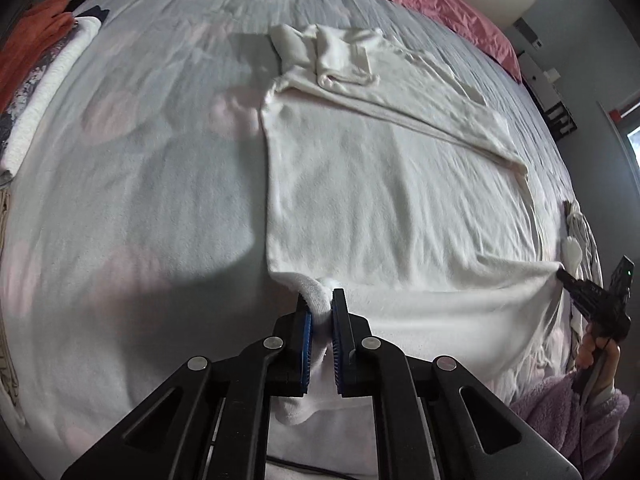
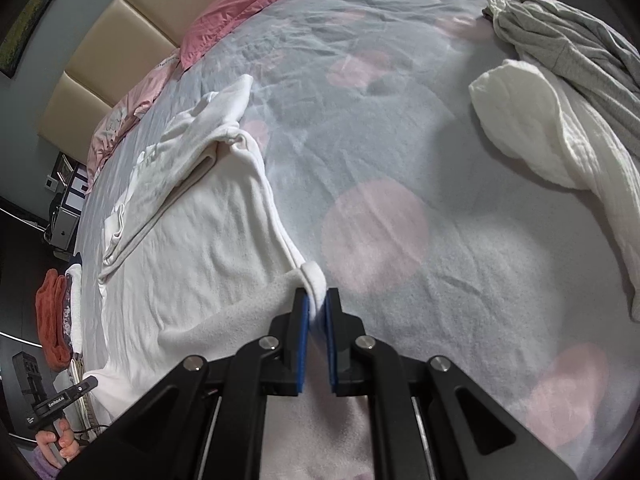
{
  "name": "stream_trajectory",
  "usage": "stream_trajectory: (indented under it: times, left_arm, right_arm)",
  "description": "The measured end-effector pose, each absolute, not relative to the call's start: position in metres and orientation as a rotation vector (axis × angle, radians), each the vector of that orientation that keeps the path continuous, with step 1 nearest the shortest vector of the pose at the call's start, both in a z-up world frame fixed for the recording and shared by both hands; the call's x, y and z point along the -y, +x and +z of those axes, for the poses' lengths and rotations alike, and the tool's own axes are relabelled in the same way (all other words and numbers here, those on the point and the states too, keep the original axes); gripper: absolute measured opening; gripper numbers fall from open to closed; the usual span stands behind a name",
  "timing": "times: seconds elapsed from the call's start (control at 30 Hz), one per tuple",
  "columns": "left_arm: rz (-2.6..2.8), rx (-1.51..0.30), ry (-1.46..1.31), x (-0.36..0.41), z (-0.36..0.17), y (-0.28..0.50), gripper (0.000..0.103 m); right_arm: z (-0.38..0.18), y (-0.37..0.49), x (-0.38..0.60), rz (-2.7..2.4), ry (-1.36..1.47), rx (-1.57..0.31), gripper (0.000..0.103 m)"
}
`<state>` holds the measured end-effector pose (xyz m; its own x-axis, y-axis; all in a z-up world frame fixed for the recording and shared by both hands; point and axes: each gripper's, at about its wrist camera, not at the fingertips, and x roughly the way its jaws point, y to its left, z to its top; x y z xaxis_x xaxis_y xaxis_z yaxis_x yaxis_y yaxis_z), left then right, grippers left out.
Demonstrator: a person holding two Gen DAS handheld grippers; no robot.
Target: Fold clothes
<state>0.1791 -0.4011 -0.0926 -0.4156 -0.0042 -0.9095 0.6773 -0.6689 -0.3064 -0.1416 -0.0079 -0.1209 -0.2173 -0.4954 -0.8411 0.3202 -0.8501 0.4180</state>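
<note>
Cream fleece sweater [image 1: 380,200] is clamped at both hem corners by left tongs [image 1: 321,312] and right tongs [image 2: 316,304], hem stretched taut for folding.

Bed [image 1: 160,184], grey cover with pink spots — on it: cream sweater [image 1: 380,200] spread flat, folded stack [image 1: 36,92] at edge, grey-and-white heap [image 2: 560,92], pink pillows [image 1: 432,4].

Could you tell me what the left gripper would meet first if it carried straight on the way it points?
The left gripper, shut on the hem, would slide over the white fleece sweater's flat body, likely reaching its folded sleeve near the collar; depth is uncertain.
</note>
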Motion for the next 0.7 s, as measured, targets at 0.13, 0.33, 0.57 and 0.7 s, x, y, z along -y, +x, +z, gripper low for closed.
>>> stream_trajectory:
  times: [0.13, 0.33, 0.57, 0.7]
  left_arm:
    - [-2.094, -0.935, 1.272, 0.418, -0.092, 0.18, 0.009]
    - [-2.077, -0.822, 1.27, 0.425, -0.102, 0.162, 0.009]
    - [-2.035, -0.673, 1.345, 0.42, -0.11, 0.153, 0.024]
    - [-2.076, -0.491, 1.235, 0.403, -0.081, 0.16, 0.032]
  right_arm:
    - [-0.111, -0.142, 0.016, -2.14, 1.457, 0.161, 0.008]
    - [-0.106, -0.143, 0.044, -2.234, 1.326, -0.029, 0.008]
    - [-0.113, -0.141, 0.054, -2.235, 1.328, -0.112, 0.012]
    - [-0.099, -0.134, 0.036, -2.291, 1.318, -0.005, 0.023]
